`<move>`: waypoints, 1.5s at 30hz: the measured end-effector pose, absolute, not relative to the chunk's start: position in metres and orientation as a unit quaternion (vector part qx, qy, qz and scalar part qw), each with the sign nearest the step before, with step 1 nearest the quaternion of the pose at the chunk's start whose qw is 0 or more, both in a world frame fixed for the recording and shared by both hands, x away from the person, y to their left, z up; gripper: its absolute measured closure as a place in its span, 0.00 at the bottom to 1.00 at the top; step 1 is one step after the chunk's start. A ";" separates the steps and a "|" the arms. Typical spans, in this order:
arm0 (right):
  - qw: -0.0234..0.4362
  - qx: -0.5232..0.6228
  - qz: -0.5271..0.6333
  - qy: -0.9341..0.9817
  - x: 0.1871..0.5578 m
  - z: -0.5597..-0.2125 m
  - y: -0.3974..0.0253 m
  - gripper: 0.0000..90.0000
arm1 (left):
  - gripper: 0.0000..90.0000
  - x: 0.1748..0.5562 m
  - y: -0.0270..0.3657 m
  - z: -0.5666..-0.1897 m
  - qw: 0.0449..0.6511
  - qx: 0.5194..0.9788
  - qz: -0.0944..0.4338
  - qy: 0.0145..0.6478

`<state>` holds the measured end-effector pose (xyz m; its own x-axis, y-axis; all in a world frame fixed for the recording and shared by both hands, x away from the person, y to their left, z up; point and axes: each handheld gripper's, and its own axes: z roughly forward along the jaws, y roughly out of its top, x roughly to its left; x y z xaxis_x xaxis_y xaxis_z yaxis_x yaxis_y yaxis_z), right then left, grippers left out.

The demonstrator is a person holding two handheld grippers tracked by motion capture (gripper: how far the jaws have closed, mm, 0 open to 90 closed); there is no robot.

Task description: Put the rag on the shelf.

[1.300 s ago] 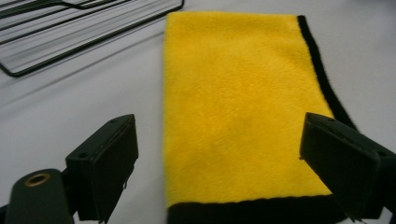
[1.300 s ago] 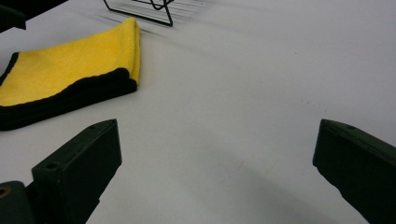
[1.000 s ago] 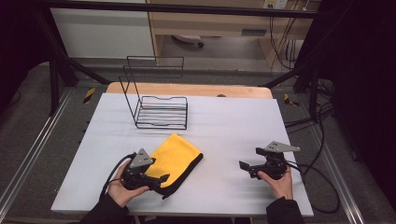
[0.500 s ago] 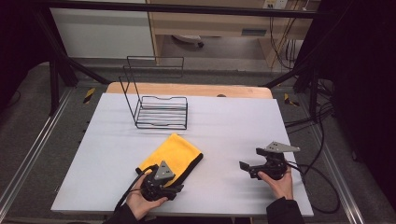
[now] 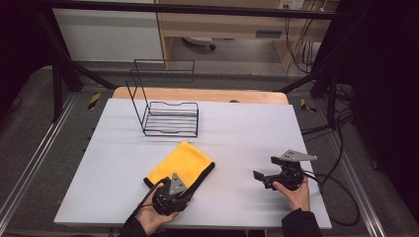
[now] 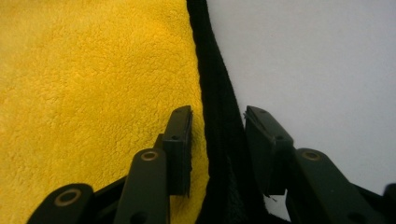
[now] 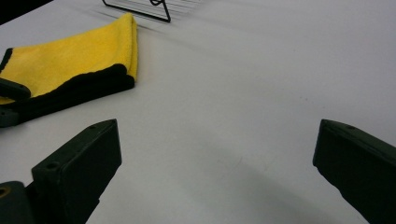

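A folded yellow cloth point(image 5: 180, 162) with a black hem lies on the white table point(image 5: 247, 128), near the front left. My left gripper point(image 5: 182, 193) sits at the cloth's near corner. In the left gripper view the left gripper point(image 6: 217, 116) is open, one jaw over the yellow pile point(image 6: 93, 93) and the other over bare table, with the black hem point(image 6: 219, 135) between them. My right gripper point(image 5: 258, 176) rests at the front right, held by a hand. Its jaws stand wide open over bare table point(image 7: 217, 140), pointing toward the cloth point(image 7: 70, 56).
A black wire rack point(image 5: 170, 118) stands at the back left of the table, behind the cloth; its base edge shows at the rack point(image 7: 140, 7) in the right gripper view. Cables trail off the right edge. A wooden board edges the table's far side.
My left gripper has shifted right and toward the front edge, from the cloth's left side to its near corner, now straddling the black hem. The right gripper has stayed put.
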<state>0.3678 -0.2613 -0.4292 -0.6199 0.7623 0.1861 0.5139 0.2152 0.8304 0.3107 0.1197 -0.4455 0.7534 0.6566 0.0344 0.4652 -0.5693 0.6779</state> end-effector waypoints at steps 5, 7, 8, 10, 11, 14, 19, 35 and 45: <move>0.132 0.415 0.468 0.769 0.368 -0.430 -0.261 0.02 | 0.71 0.306 0.111 -0.445 0.310 0.881 0.172 0.312; 0.131 0.416 0.469 0.768 0.368 -0.430 -0.261 0.02 | 0.72 0.308 0.111 -0.444 0.309 0.881 0.168 0.317; 0.130 0.415 0.470 0.768 0.368 -0.430 -0.261 0.02 | 0.73 0.308 0.111 -0.444 0.309 0.881 0.167 0.318; 0.130 0.416 0.469 0.768 0.368 -0.430 -0.261 0.02 | 0.74 0.308 0.110 -0.444 0.304 0.883 0.172 0.314; 0.130 0.416 0.469 0.768 0.368 -0.430 -0.261 0.02 | 0.74 0.308 0.109 -0.444 0.303 0.883 0.174 0.313; 0.129 0.416 0.470 0.768 0.369 -0.430 -0.260 0.02 | 0.77 0.307 0.108 -0.444 0.301 0.885 0.179 0.307; 0.128 0.415 0.470 0.768 0.369 -0.430 -0.261 0.02 | 0.83 0.310 0.106 -0.443 0.295 0.887 0.181 0.307; 0.124 0.413 0.469 0.771 0.369 -0.429 -0.261 0.02 | 0.93 0.325 0.123 -0.437 0.336 0.875 0.101 0.333; 0.126 0.413 0.470 0.770 0.367 -0.429 -0.261 0.02 | 0.70 0.301 0.119 -0.441 0.321 0.877 0.145 0.325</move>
<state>0.3669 -0.2612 -0.4293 -0.6268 0.7545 0.1946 0.5180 0.2169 0.8275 0.3015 0.1190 -0.4409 0.7463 0.6641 0.0459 0.4774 -0.5820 0.6583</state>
